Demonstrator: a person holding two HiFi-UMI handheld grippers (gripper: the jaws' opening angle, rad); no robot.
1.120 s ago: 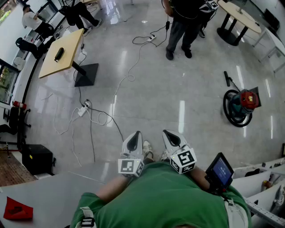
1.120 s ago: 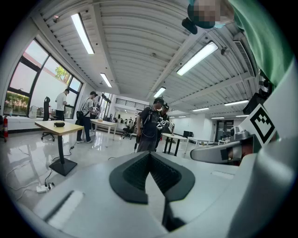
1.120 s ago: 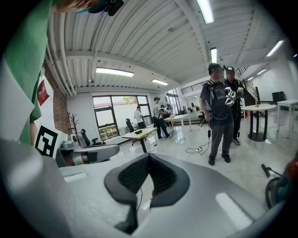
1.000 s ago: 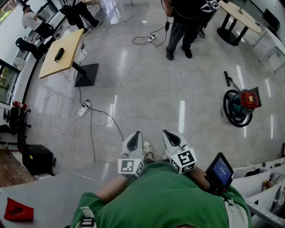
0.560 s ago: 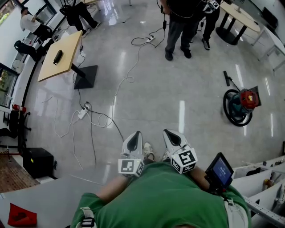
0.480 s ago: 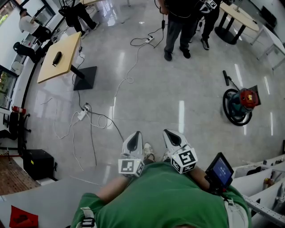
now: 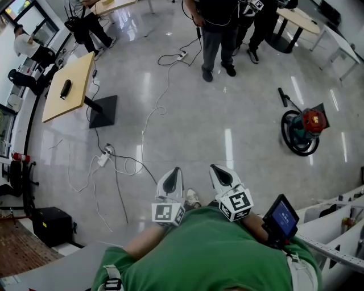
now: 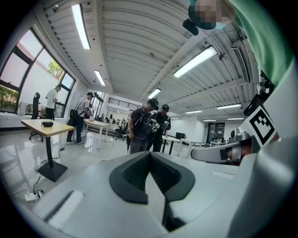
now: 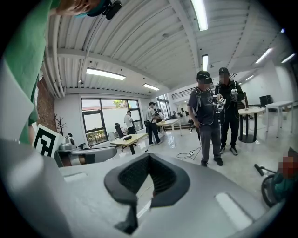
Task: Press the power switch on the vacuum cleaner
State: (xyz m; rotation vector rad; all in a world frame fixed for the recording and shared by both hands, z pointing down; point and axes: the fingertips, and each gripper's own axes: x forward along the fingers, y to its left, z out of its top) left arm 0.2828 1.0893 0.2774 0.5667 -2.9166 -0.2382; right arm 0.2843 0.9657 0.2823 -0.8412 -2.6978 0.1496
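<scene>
Vacuum cleaner [image 7: 301,131] well away, looks rigid and heavy enough to take a poke on its red top; left gripper [image 7: 172,171] and right gripper [image 7: 218,169] both closed, empty.

1. Wooden table [image 7: 68,86], far left. It stands on a single post over a black base plate [image 7: 103,111]. A small dark object [image 7: 65,88] lies on its top.
2. White power strip [image 7: 104,157] on the floor, on the near side of that table. Thin cables [image 7: 128,165] loop out from it.
3. Second power strip [image 7: 182,55], far centre, beside the feet of a standing person.
4. Two people in dark clothes [image 7: 213,31], far centre, side by side.
5. More people [image 7: 85,25], far left, beyond the wooden table.
6. Light-topped table [image 7: 296,17] on a dark base, far right.
7. Black box [image 7: 50,225] on the floor, near left.
8. Floor [image 7: 227,113]: glossy grey, with bright streaks of reflected light.
9. Tube lights [image 8: 80,25] on a ribbed ceiling.
</scene>
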